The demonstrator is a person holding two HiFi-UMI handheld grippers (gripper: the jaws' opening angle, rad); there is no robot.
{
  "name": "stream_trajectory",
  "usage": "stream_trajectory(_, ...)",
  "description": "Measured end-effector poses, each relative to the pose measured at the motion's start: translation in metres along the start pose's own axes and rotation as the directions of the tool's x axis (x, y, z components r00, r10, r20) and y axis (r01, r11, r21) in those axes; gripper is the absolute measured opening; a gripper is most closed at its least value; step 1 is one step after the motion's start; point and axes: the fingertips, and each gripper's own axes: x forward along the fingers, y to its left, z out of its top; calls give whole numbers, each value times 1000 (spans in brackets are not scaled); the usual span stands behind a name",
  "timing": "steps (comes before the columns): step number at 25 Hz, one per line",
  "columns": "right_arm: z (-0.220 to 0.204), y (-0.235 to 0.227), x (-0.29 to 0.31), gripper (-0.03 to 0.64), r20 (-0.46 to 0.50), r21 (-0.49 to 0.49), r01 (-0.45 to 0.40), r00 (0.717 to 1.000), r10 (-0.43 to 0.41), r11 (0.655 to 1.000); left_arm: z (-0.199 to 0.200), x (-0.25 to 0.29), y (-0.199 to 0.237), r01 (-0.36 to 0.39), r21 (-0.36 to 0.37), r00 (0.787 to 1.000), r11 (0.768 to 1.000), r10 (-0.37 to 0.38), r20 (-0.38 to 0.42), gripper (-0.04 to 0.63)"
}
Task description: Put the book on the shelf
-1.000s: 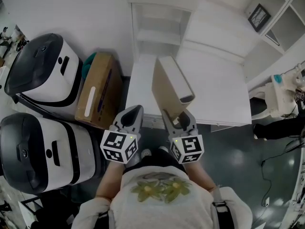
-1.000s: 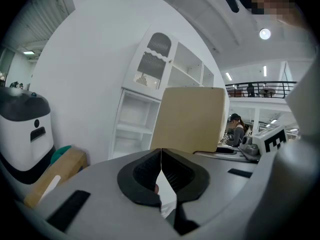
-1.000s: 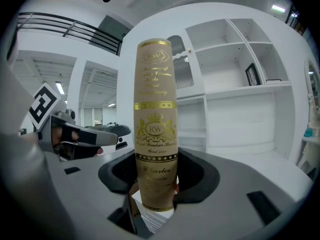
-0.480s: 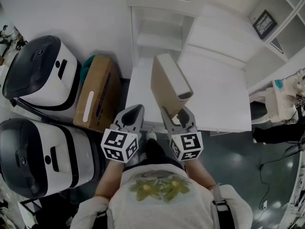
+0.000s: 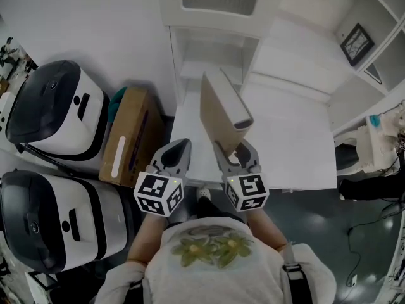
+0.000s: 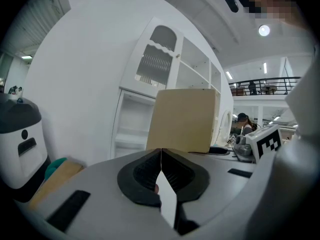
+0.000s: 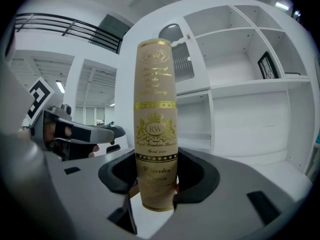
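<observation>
The right gripper [image 7: 156, 181] stands with its jaws spread wide, but they are not empty: the pads press on both covers of the book [image 7: 156, 134] near its lower end. The cream spine with gold lettering faces the gripper's camera and the book rises upright, tilting a little away from the person in the head view. The left gripper [image 6: 161, 169] holds nothing, its jaw tips pressed together, and it hangs just beside the right one at about the same height, touching neither the book nor anything else. Over the last second the grip and the pose of both grippers have not changed; what has changed is the surroundings. The white shelf unit [image 5: 215, 43] and the white ledge [image 5: 291, 132] in front of it have slid closer under the head camera, and more of the unit's upper grille now shows, so the person appears to be walking the book toward the shelves. The book is thus in the air over the near edge of the ledge, not yet in any compartment. To the right, open shelves hold a framed picture [image 5: 355, 40]. A cardboard box [image 5: 130, 132] and two black-and-white machines [image 5: 54, 100] stand to the left, well apart from the book. Placing is judged still ahead, with carrying the step in hand.
</observation>
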Motion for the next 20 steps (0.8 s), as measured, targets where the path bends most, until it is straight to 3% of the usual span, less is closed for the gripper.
stream_trajectory(20,3,-35,75,222,-29,4,-19,999,19,1000,22,51,44,-43,-2,999,999,43,16,29)
